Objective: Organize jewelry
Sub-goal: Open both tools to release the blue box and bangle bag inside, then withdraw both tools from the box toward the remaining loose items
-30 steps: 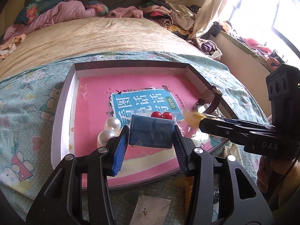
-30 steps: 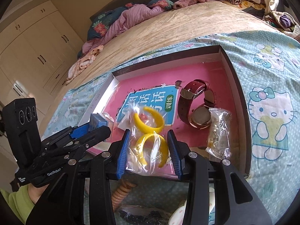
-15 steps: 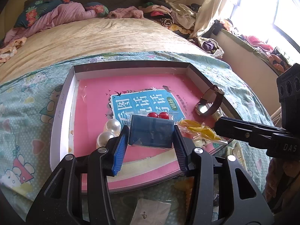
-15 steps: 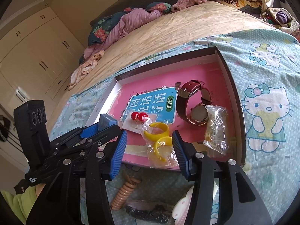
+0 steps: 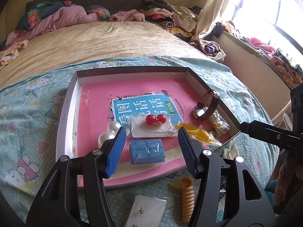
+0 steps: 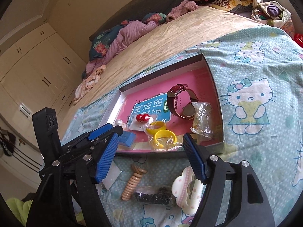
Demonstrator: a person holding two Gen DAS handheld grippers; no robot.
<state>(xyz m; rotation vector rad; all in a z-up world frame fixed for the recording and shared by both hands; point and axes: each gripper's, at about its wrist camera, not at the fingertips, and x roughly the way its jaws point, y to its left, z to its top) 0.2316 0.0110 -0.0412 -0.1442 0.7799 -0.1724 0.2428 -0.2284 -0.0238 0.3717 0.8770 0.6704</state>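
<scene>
A shallow box [image 5: 67,102] with a pink floor lies on the bed. My left gripper [image 5: 151,147] is open just above a small blue box [image 5: 146,151] resting near the front edge. Beside it lie two pearls [image 5: 108,132], red ball earrings on a card [image 5: 155,119], bagged yellow bangles [image 5: 195,132] and a red-strapped watch [image 5: 206,106]. My right gripper [image 6: 149,151] is open and empty, drawn back in front of the box [image 6: 217,113], above the bangles [image 6: 162,136]. The watch [image 6: 181,102] and a clear bag [image 6: 202,119] lie at the right.
On the Hello Kitty sheet in front of the box lie a tan spiral hair tie [image 6: 132,183], a bag of dark beads [image 6: 153,196], a white cloud-shaped clip [image 6: 187,189] and an earring card [image 5: 147,211]. Clothes are piled at the far end of the bed.
My left gripper has opened and let the blue box down on the pink floor. My right gripper let go of the bagged yellow bangles and drew back toward me.
</scene>
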